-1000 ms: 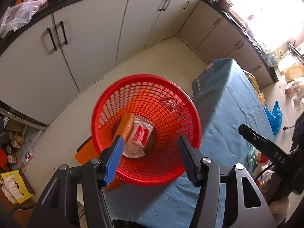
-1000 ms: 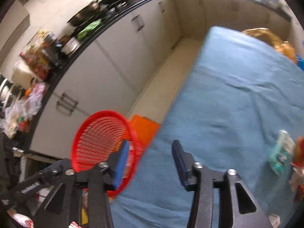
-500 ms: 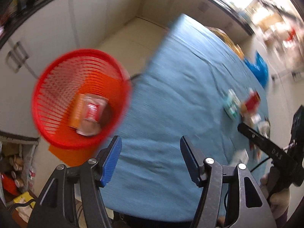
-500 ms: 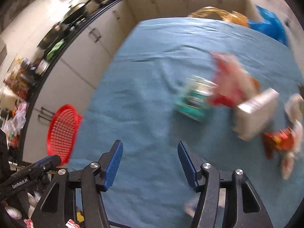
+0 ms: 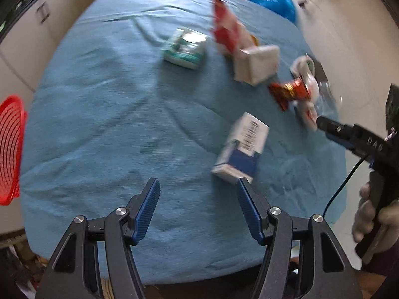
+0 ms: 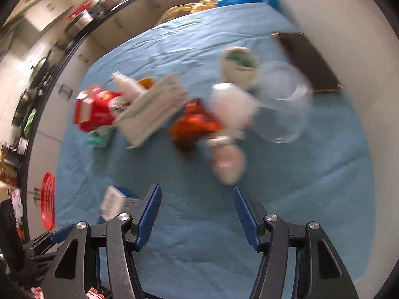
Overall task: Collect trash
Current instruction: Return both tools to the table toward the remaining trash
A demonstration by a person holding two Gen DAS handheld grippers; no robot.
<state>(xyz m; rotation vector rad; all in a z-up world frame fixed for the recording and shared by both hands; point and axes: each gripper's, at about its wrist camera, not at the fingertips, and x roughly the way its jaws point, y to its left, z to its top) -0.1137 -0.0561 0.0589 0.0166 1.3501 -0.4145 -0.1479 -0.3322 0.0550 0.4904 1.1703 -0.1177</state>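
Note:
Trash lies on the blue-covered table (image 5: 104, 114). A blue and white box (image 5: 240, 149) lies just beyond my open, empty left gripper (image 5: 198, 189); it also shows in the right wrist view (image 6: 116, 200). Farther off are a teal and white pack (image 5: 185, 48), a red packet (image 5: 228, 31), a white box (image 5: 258, 63) and a red shiny wrapper (image 5: 289, 92). My right gripper (image 6: 197, 196) is open and empty, in front of a white wrapper (image 6: 228, 165), the red wrapper (image 6: 195, 124) and a clear cup (image 6: 284, 104). The red basket (image 5: 10, 147) stands off the table's left edge.
White kitchen cabinets (image 5: 30, 32) run along the left. A blue plastic bag (image 5: 276, 2) and a yellow bag (image 6: 189, 10) sit past the table's far end. A dark flat object (image 6: 306, 59) lies at the table's right edge by the wall.
Both grippers swung right, away from the red basket and over the table, and now face the scattered trash. Both stayed open and empty.

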